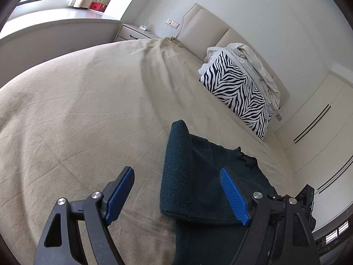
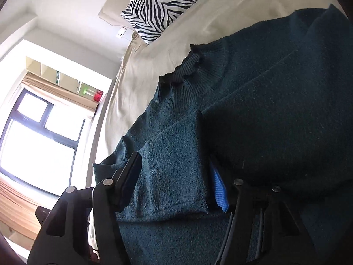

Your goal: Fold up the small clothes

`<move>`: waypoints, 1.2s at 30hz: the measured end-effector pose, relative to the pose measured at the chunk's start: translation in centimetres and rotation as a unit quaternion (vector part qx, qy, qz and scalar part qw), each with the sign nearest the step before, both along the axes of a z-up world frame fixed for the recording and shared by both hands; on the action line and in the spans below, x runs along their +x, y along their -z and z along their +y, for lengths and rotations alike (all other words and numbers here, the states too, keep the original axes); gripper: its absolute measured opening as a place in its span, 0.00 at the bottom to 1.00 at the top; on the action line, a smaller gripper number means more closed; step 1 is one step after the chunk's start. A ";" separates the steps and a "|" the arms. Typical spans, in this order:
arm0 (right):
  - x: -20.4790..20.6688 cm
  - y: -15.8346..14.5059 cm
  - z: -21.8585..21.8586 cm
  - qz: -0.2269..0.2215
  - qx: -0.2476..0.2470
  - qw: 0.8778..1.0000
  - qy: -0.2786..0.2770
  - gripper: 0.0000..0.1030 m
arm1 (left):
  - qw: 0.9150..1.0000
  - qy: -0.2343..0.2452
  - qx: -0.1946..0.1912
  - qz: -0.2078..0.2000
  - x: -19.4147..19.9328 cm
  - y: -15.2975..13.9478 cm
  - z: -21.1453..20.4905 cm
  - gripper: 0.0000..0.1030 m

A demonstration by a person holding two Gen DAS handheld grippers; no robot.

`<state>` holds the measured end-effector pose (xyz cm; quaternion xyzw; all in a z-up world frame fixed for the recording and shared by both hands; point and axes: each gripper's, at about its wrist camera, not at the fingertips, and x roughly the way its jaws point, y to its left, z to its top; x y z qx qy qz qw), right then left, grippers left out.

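L gripper [image 1: 176, 195] jaws apart over sweater [image 1: 198, 176]; R gripper [image 2: 174, 183] jaws straddle sleeve [image 2: 172, 172], grip unclear.

the left gripper [image 1: 176, 195] hangs wide open over a dark green sweater [image 1: 194, 176] on the beige bedsheet [image 1: 88, 110].

From my left wrist view, the dark teal knitted sweater [image 1: 198, 176] runs off the bottom edge, so I can't see its lower part. In the right wrist view the same sweater hides most of the blue ribbed pad [image 2: 219, 190], and I can't tell whether my right gripper [image 2: 174, 181] is pressing the sleeve between its fingers.
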<state>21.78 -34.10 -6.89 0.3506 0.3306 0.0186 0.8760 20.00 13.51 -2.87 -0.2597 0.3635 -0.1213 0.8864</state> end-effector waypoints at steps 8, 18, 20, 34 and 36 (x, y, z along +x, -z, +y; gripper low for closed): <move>-1.3 -3.4 -0.6 0.004 -0.063 0.998 0.031 0.04 | 1.000 -0.010 -0.007 -0.002 0.3 -0.1 0.6 0.79; -2.4 -3.5 -2.8 0.023 -0.060 0.997 0.034 0.16 | 1.000 -0.005 -0.003 -0.001 0.2 0.0 0.4 0.79; -1.9 -2.9 -1.8 0.022 -0.058 0.998 0.026 0.60 | 1.000 -0.004 -0.003 0.000 0.1 0.1 0.5 0.79; 0.0 -2.8 1.2 0.064 -0.131 0.989 -0.004 0.06 | 1.000 -0.009 -0.009 -0.003 -0.2 -0.3 0.9 0.79; -0.6 -3.7 0.6 0.053 -0.136 0.989 0.009 0.06 | 1.000 -0.013 -0.009 -0.004 -0.2 -0.3 1.0 0.79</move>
